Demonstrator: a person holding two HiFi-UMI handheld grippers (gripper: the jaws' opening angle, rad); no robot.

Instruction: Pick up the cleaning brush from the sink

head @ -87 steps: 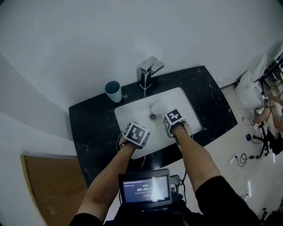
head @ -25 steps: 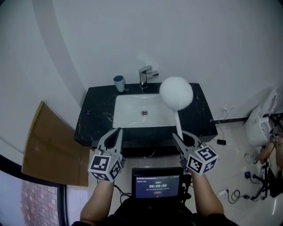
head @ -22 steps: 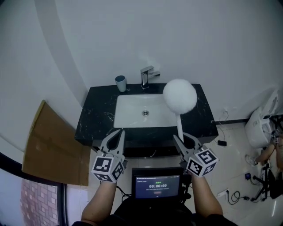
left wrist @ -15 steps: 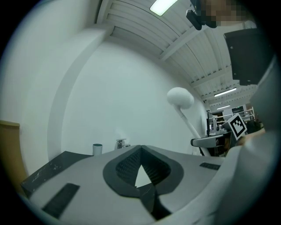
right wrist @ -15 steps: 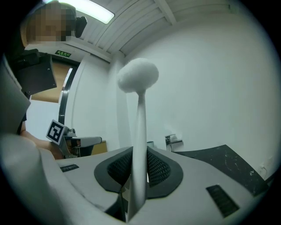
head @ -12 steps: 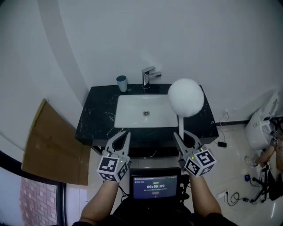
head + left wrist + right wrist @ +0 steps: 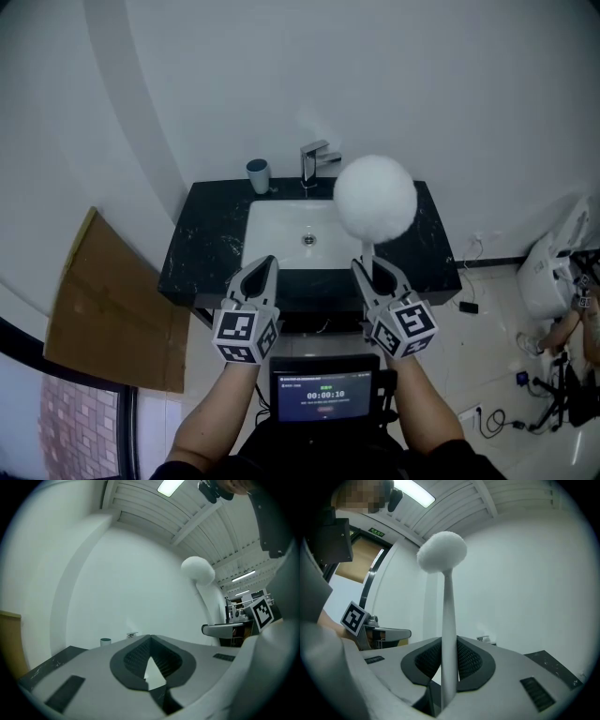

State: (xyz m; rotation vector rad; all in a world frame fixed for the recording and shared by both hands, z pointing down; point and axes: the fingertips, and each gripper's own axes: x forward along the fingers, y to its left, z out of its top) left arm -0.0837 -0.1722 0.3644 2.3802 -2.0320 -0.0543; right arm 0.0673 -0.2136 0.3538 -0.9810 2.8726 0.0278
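Observation:
The cleaning brush (image 7: 375,198) has a round white fluffy head on a thin white handle. My right gripper (image 7: 372,270) is shut on the handle and holds the brush upright in front of the vanity, well above the white sink (image 7: 272,239). In the right gripper view the handle (image 7: 448,634) stands pinched between the dark pads, the head (image 7: 442,551) high above. My left gripper (image 7: 259,273) is shut with nothing in it, level beside the right one. The brush (image 7: 198,571) shows at the upper right of the left gripper view.
A black marble counter (image 7: 199,244) surrounds the sink, with a chrome tap (image 7: 315,161) and a teal cup (image 7: 258,175) at the back. A brown board (image 7: 103,305) leans at the left. A white toilet (image 7: 555,267) and cables lie at the right.
Earlier both grippers were down in the sink. Over the last second the right gripper rose and shifted left, tilting the brush head left over the sink; the left gripper edged right.

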